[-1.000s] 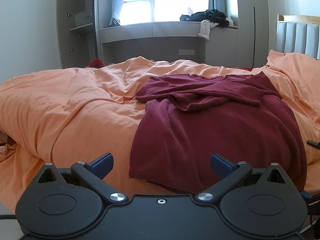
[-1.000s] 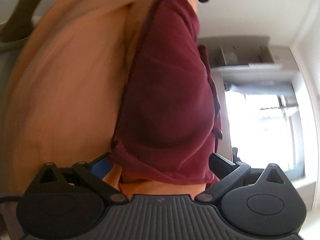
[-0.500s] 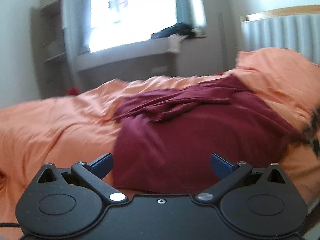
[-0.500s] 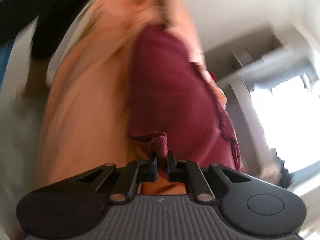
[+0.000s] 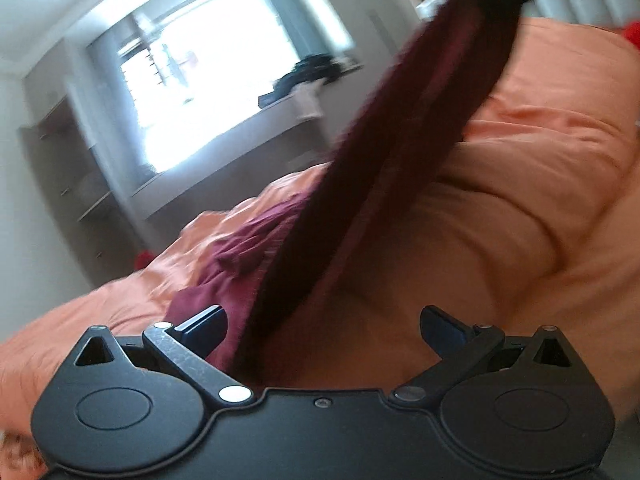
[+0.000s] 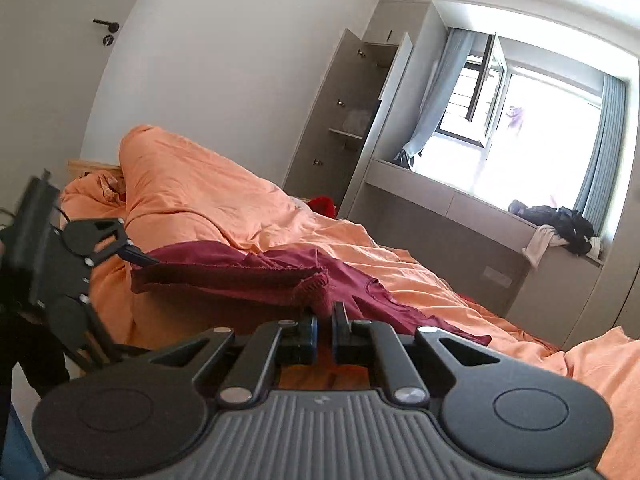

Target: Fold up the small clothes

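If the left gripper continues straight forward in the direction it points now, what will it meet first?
Probably the maroon garment: its lifted edge already passes between the open fingers of the left gripper. Behind it lies the orange duvet. Blur makes depth uncertain.

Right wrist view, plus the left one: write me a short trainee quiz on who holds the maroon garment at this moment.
1. True or false: the right gripper is shut on a corner of the maroon garment.
2. The left gripper is: A) open, with the garment's edge passing between its fingers; B) shut on the garment; C) shut on the bedding.
3. Fill in: the rest of the garment lies on an ___ duvet.

Key: 1 true; 2 A; 3 orange.
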Demonstrator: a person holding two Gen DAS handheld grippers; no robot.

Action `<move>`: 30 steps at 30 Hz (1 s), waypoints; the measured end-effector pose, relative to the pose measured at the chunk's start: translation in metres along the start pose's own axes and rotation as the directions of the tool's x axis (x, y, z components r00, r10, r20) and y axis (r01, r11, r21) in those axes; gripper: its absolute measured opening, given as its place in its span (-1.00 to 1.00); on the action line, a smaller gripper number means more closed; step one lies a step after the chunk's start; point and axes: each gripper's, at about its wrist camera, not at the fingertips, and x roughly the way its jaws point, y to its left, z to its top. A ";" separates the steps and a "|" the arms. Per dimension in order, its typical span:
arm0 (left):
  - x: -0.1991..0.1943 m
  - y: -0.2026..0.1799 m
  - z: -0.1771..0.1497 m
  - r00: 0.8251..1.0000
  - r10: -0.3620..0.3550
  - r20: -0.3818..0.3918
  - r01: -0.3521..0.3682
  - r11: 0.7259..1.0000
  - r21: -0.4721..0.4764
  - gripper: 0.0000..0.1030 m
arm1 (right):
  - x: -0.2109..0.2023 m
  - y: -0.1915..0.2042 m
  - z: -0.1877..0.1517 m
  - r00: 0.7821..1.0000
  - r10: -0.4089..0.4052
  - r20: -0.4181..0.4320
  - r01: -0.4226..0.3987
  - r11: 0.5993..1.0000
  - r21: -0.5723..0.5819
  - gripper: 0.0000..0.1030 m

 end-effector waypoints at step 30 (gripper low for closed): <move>-0.180 0.066 0.057 0.964 0.163 0.212 -0.133 0.980 -0.150 -0.91 | -0.201 0.016 -0.037 0.919 -0.303 0.253 0.250 0.943 0.220 -0.92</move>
